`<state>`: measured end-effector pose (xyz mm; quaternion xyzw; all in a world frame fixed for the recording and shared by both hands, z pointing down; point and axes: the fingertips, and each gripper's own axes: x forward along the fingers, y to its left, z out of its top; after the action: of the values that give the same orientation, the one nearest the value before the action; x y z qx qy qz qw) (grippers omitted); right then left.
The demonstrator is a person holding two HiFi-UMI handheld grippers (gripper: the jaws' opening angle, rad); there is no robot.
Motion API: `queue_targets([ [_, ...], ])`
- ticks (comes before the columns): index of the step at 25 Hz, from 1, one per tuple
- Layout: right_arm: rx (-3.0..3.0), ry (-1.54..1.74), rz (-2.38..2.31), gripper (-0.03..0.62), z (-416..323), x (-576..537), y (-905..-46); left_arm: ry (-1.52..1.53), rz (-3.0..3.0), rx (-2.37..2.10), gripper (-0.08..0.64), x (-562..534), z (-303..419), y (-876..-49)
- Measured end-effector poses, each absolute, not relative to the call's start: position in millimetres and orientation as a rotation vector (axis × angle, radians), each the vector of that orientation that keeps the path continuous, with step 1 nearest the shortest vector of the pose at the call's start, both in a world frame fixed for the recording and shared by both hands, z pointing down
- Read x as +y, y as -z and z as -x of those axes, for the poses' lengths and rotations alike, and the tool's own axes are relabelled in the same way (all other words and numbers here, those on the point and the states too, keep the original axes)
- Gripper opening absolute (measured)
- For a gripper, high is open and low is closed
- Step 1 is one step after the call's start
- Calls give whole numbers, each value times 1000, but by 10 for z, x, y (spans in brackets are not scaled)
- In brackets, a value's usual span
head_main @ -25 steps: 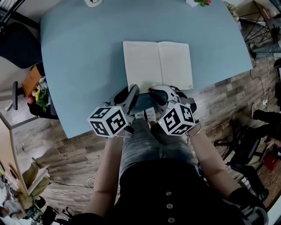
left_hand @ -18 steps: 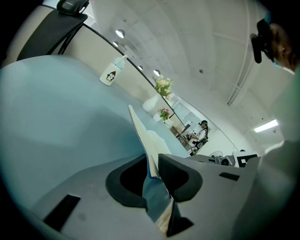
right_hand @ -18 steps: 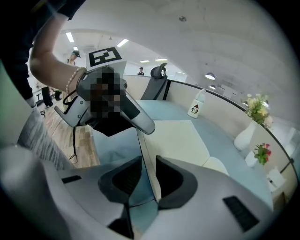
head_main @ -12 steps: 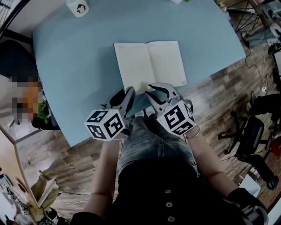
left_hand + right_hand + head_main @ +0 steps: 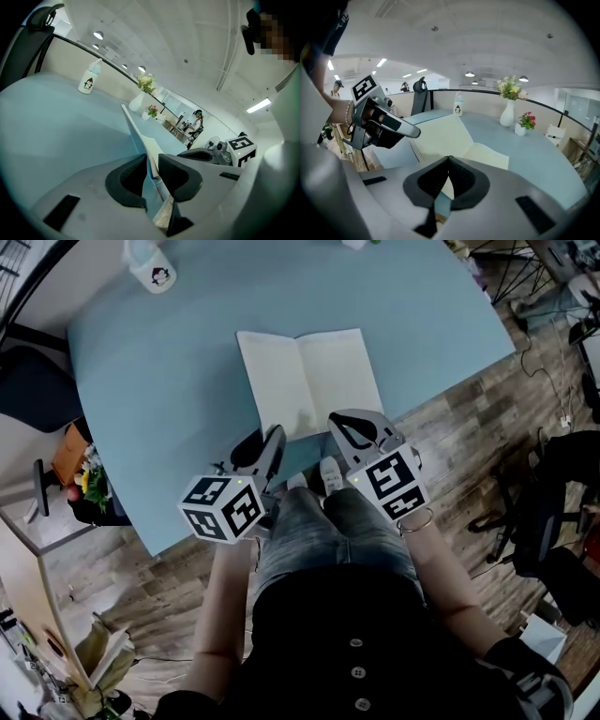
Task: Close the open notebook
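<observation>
Head view — notebook (image 5: 309, 381) lies open; left hand-held gripper (image 5: 275, 435) slightly parted at its edge, right hand-held gripper (image 5: 339, 420) closed, empty.

Right gripper (image 5: 352, 420) slid rightward along the notebook (image 5: 309, 376) (nearer its right corner).

In the head view the left gripper (image 5: 277, 432) and the right gripper (image 5: 339, 420) cover parts of the notebook (image 5: 309, 381)'s near edge; far beyond them, the top edge crops the bottle (image 5: 150, 266)
</observation>
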<state>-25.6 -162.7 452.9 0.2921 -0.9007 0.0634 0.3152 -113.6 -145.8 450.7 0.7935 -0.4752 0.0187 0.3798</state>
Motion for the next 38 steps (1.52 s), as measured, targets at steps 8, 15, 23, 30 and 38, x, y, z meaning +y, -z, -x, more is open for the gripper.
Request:
queue_targets([
  [8,-2386,-219,-823,3,-62,-1747,-4452,-49,-2076,-1223,74,-1536,921,-4362],
  [15,-2408,-219,-859,3,-260,-1861,-4375,-48,-2088,-1231,67,-1602,744,-4323],
  [23,-2409,-235,-916,3,-465,-1964,-4336,-75,-2128,-1184,64,-1691,509,-4278],
  [30,-2412,-260,-973,3,-617,-2030,-4371,-119,-2161,-1122,64,-1781,272,-4295],
  [38,-2375,-337,-1005,3,-791,-2007,-4569,-189,-2190,-1049,64,-1835,51,-4356],
])
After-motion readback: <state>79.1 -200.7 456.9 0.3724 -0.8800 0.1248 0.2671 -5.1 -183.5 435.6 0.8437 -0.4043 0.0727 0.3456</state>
